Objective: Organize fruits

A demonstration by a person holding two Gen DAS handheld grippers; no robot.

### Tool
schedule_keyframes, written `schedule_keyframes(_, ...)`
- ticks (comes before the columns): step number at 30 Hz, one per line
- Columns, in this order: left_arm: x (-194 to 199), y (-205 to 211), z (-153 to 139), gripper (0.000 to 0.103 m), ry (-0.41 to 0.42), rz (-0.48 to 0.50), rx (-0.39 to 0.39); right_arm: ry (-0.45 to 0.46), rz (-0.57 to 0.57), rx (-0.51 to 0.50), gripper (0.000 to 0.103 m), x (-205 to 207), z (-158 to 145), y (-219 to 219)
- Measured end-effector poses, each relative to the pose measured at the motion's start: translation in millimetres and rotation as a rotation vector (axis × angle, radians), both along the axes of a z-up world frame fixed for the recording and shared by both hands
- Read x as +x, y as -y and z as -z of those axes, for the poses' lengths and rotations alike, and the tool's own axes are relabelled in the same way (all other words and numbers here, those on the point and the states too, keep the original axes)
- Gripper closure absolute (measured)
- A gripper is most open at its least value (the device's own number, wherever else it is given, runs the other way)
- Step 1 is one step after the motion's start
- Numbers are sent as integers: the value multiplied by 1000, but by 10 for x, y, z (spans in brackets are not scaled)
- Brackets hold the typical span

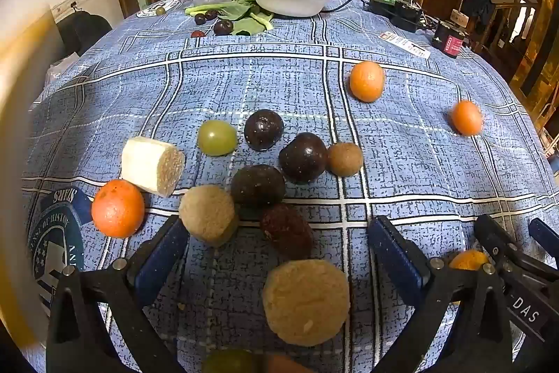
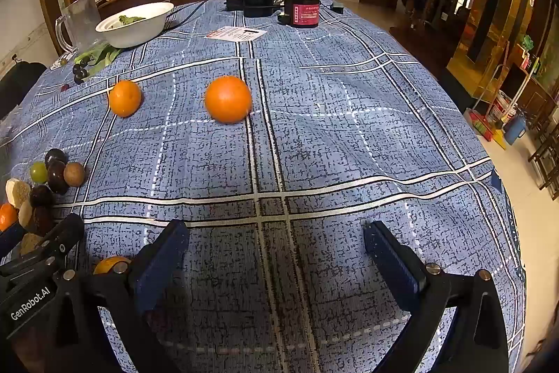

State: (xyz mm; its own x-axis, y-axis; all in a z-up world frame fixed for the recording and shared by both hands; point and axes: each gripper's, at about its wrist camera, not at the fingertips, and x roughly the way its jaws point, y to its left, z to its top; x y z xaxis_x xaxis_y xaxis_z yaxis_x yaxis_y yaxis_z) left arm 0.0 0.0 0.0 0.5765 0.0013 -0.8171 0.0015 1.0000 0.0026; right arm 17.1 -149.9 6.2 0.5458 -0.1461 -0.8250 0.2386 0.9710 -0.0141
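Left wrist, L gripper [image 1: 279, 243] tilted down, jaws wide, R gripper [image 2: 276, 245] same

The left hand-held gripper [image 1: 279, 254] hangs wide open over a desk [image 1: 401, 163] in a blue checked cloth, a tan round fruit [image 1: 305, 301] between its fingers, untouched. Beyond cluster dark plums [image 1: 302, 157], a green grape [image 1: 216, 137] and an orange [image 1: 118, 208].

Black left tongs [image 1: 276, 254] and right tongs [image 2: 276, 254]: blue pads, silver screws, white "GenRobot.AI" lettering
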Motion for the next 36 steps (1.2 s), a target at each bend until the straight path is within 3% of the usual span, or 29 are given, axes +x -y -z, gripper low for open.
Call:
schedule_keyframes(28,0,0,0,0,-2,1,-1,0,0,0,1,0,-3,2)
schedule_keyframes(36,0,-32,-34,0,-81,119,-4,-49,-19,22,1,37,-38,40)
